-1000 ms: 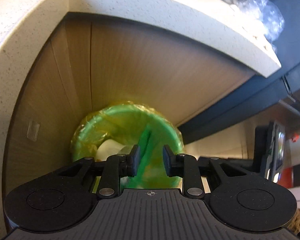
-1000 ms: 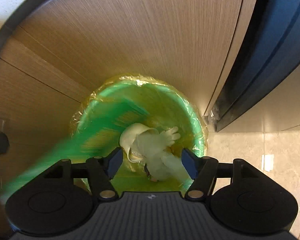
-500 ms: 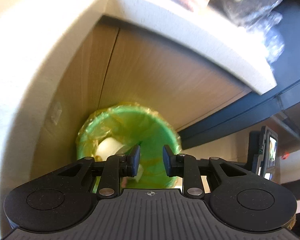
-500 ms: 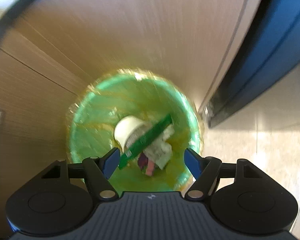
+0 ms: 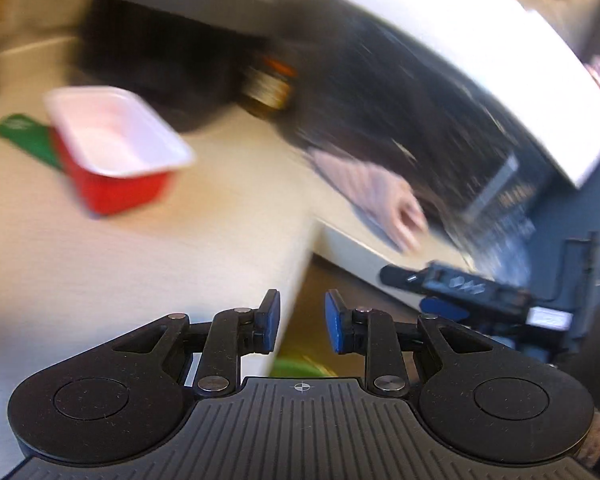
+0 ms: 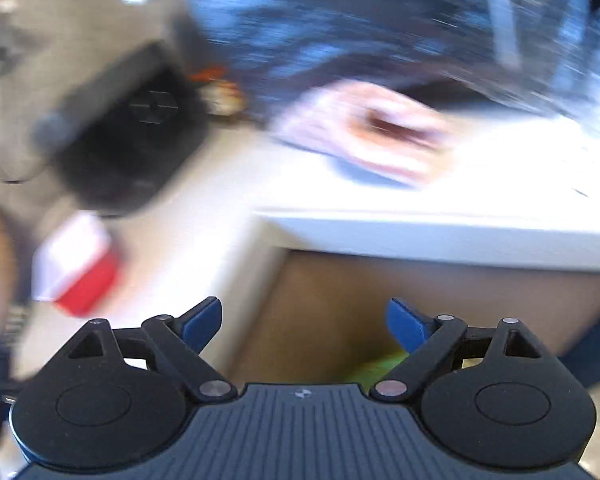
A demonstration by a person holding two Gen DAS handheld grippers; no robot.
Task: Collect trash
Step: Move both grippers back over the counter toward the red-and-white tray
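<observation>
Both views are motion-blurred. A red tub with a white inside (image 5: 116, 148) lies on the pale counter (image 5: 140, 248) at the left, over a green wrapper (image 5: 24, 140). The tub also shows in the right wrist view (image 6: 80, 272). A pink crumpled wrapper (image 5: 380, 196) lies near the counter corner and shows in the right wrist view (image 6: 372, 136) too. My left gripper (image 5: 298, 322) is open and empty at the counter's edge. My right gripper (image 6: 304, 322) is open wide and empty. A sliver of the green bin (image 5: 300, 368) shows below.
A dark appliance (image 5: 172, 68) and a jar with an orange lid (image 5: 268, 88) stand at the back of the counter. The other gripper (image 5: 480, 292) shows at the right of the left wrist view. The wood cabinet front (image 6: 380, 300) drops below the counter edge.
Both grippers have swung up from the green bin to the counter top. The green wrapper fell into the bin, and both grippers are empty.
</observation>
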